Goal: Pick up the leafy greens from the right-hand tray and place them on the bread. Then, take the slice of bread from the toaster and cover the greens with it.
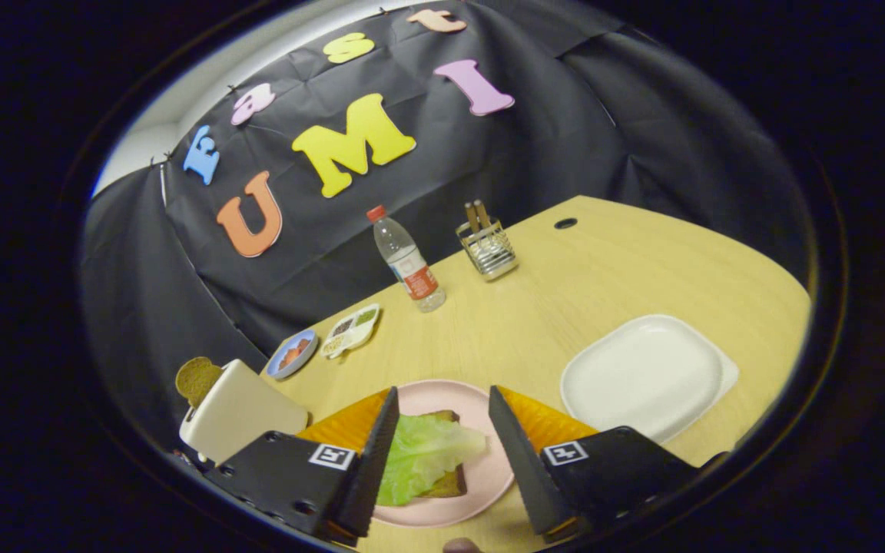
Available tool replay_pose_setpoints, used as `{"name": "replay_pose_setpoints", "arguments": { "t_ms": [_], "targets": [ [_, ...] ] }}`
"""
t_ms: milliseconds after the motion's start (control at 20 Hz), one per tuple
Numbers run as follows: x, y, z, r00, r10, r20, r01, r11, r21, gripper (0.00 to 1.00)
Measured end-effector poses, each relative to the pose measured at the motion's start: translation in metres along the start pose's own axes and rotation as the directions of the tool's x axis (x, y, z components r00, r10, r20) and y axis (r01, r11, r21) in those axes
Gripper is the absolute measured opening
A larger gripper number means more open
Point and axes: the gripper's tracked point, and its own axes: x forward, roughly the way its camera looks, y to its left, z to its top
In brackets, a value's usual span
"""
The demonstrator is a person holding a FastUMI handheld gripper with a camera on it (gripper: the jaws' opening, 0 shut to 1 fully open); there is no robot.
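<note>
The tool (442,395) hangs released above the round pink plate (488,480), where pale green lettuce (423,453) lies on brown bread (452,484); at ten o'clock, another brown slice (195,378) stands in the cream toaster (239,411).

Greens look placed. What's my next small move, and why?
Probably swing the open gripper toward the toaster: the greens already lie on the bread on the pink plate, fingers holding nothing, and the slice stands in the toaster's slot.

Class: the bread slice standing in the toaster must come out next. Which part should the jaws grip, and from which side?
Grip the rounded top of the bread slice that sticks up out of the toaster, coming from above, jaws across its flat faces. The gripper is open over the lettuce.
</note>
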Motion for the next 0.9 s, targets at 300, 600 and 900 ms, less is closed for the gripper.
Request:
{"name": "replay_pose_setpoints", "arguments": {
  "t_ms": [300,600,900],
  "targets": [
    [-0.036,0.046,0.035,0.979,-0.024,0.203,0.066,0.977,-0.203,0.96],
    [-0.045,0.167,0.015,0.969,0.094,0.230,-0.021,0.954,-0.300,0.96],
    [-0.037,0.274,-0.029,0.973,0.176,0.152,-0.115,0.932,-0.344,0.96]
  ]
}}
